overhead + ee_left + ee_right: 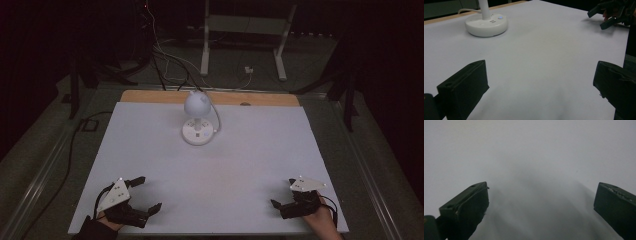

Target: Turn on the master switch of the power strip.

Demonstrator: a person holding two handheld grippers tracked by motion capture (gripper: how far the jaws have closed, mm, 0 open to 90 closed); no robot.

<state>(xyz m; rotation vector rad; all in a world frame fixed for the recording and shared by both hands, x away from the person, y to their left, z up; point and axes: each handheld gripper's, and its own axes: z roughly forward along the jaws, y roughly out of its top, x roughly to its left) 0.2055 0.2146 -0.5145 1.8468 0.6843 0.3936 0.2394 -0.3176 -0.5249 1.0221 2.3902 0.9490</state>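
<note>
A small white desk lamp [197,117] stands at the back middle of the white table sheet [210,165], its round head bent forward over a round base [486,23] with buttons. My left gripper [148,193] rests at the front left, held in a hand. Its jaws are spread wide with nothing between them, as the left gripper view [541,66] also shows. My right gripper [282,194] rests at the front right, also open and empty, over bare sheet [541,187]. It appears far off in the left gripper view [607,16].
A white cord [216,117] runs from the lamp base toward the back edge. A wooden strip [150,96] borders the table's far side. Beyond it are floor cables [170,60] and a white stand [245,30]. The room is dim.
</note>
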